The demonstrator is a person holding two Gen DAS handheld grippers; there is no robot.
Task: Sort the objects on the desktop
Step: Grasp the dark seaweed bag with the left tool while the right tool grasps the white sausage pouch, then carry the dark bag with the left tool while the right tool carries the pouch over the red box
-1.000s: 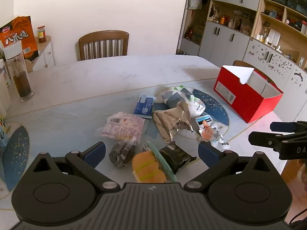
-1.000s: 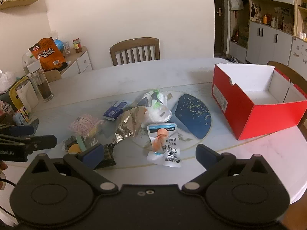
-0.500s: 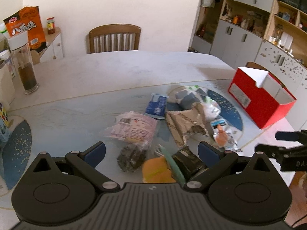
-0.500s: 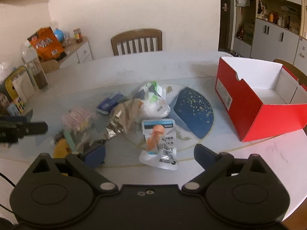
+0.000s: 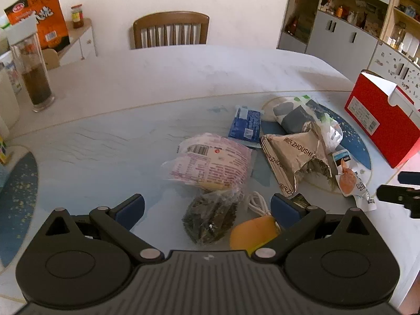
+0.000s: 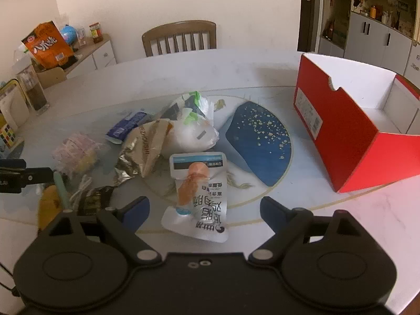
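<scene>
A: Both tools are over the pile; the right gripper (image 6: 203,214) has its jaws spread wide, though they have just been closing a little, with the near end of the white snack pouch (image 6: 198,195) lying between them and nothing pressed yet.

B: And the left gripper (image 5: 207,210) stands apart too, empty, over the dark crinkly packet (image 5: 211,219); the yellow object (image 5: 253,232) sits just beside its right pad.

A: My read is a pick for the red box (image 6: 349,141), which stands open on the table's right side, well apart from the heap.

B: Then the pouch wants care; it is flat, glossy film, slippery-looking; I would come down low, straddle its short edge and pinch there, not the middle.

A: Agreed; the dark packet is lumpy and soft, so a squeeze across its bulge should hold.

B: Watch the neighbours; the crumpled foil bag (image 5: 294,161) is stiff and creased, the pink printed wrapper (image 5: 210,162) puffy, the white cord (image 5: 258,204) thin and loose, easy to snag.
</scene>
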